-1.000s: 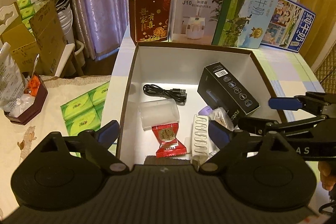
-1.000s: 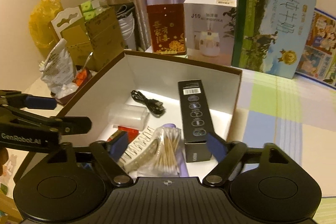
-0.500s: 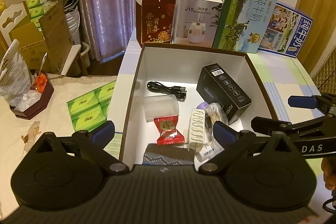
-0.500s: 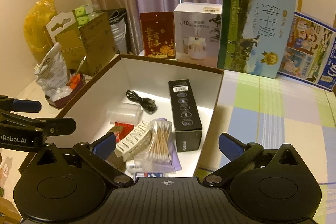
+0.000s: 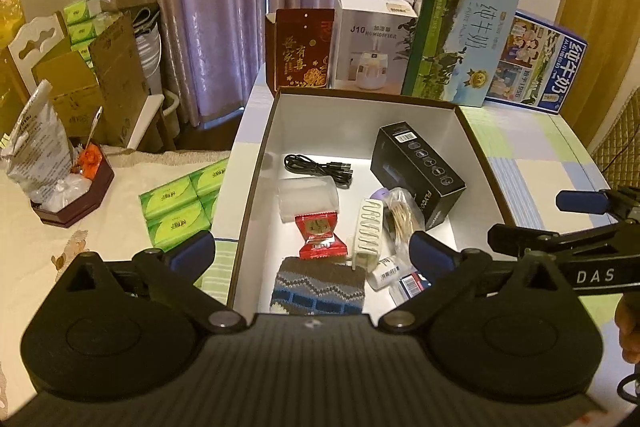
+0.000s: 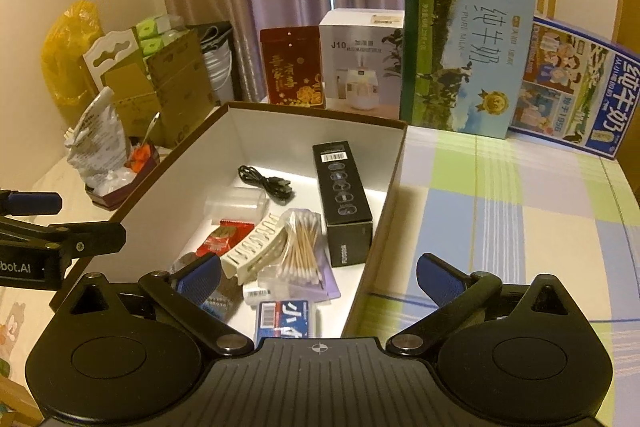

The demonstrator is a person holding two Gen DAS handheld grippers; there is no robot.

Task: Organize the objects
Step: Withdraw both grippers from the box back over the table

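**Both tools wide and empty over a filled box**

The open box (image 5: 256,163) sat on the bench (image 6: 500,211), brown outside and white within, with the small things gathered inside it. A black carton (image 5: 418,173) lay along its right side; it looked rigid and light, and would best be taken across its narrow width. Beside it a coiled black cable (image 5: 320,167) lay limp near the far wall, likely to sag unless pinched at the bundle. A frosted plastic case (image 5: 308,199) looked smooth and perhaps slippery. The red candy packet (image 5: 318,235), the cream hair clip (image 5: 368,233) and the bag of cotton swabs (image 6: 302,247) were all light, the bag soft and crinkly. A knitted pouch (image 5: 320,287) lay nearest, soft enough to grip anywhere.

The left tool (image 5: 310,253) hovered above the box's near end, fingers spread wide and holding nothing. The right tool (image 6: 320,275) was likewise spread wide and empty, straddling the box's right wall, one finger over the contents and one over the checked cloth (image 6: 520,247).
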